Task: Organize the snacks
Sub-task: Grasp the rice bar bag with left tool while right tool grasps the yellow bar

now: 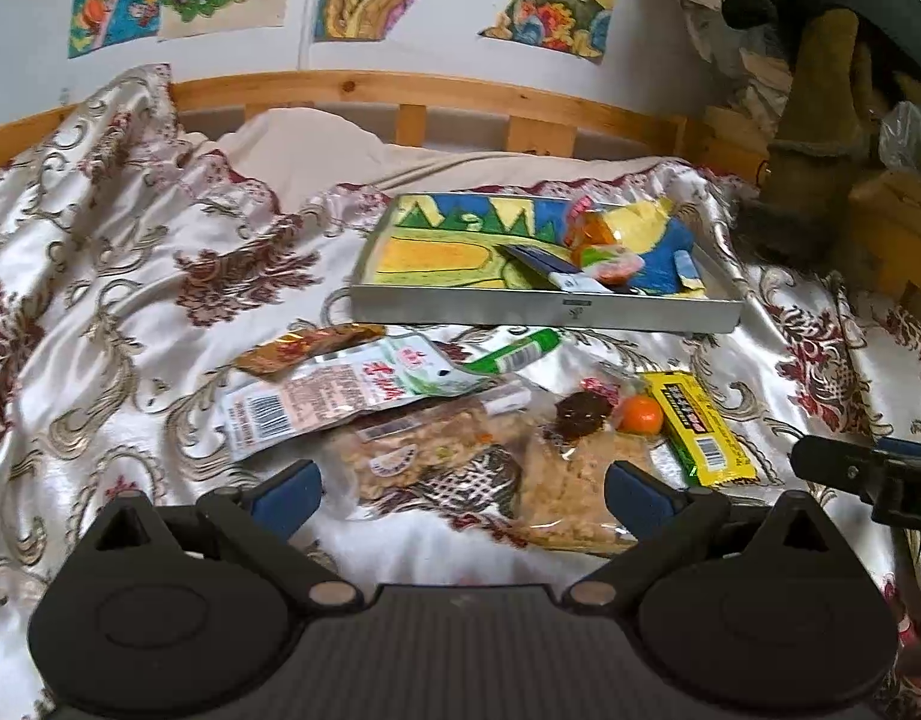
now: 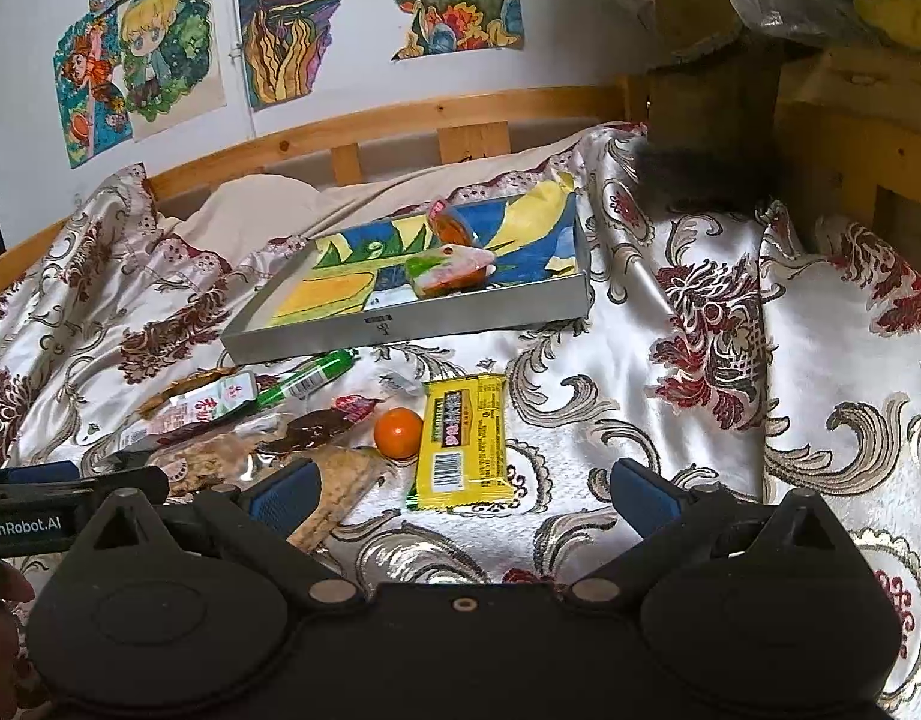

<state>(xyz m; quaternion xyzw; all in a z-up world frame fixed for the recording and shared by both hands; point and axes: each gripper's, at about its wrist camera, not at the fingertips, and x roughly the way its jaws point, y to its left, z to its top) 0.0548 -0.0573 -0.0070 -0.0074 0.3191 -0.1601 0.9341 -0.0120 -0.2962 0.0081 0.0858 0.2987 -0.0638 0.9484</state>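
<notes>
A shallow grey tray [image 1: 544, 309] [image 2: 400, 324] with a painted lining lies on the bed and holds a few snacks, among them an orange jelly pack [image 1: 592, 228] [image 2: 454, 228]. Loose snacks lie in front of it: a yellow bar [image 1: 697, 429] [image 2: 463, 441], a small orange ball [image 1: 640, 414] [image 2: 398, 432], a green stick [image 1: 514, 351] [image 2: 307, 381], a white-pink packet [image 1: 334, 399] and clear cracker bags [image 1: 436, 462]. My left gripper [image 1: 463, 489] is open and empty just before the cracker bags. My right gripper [image 2: 463, 492] is open and empty, straddling the yellow bar's near end.
The bed is covered by a glossy floral cloth [image 2: 730, 360]. A wooden bed rail [image 1: 400, 96] and a wall with drawings are behind. A wooden post with dark fabric [image 2: 700, 120] and clutter stand at the right. The right gripper shows at the left wrist view's right edge [image 1: 868, 468].
</notes>
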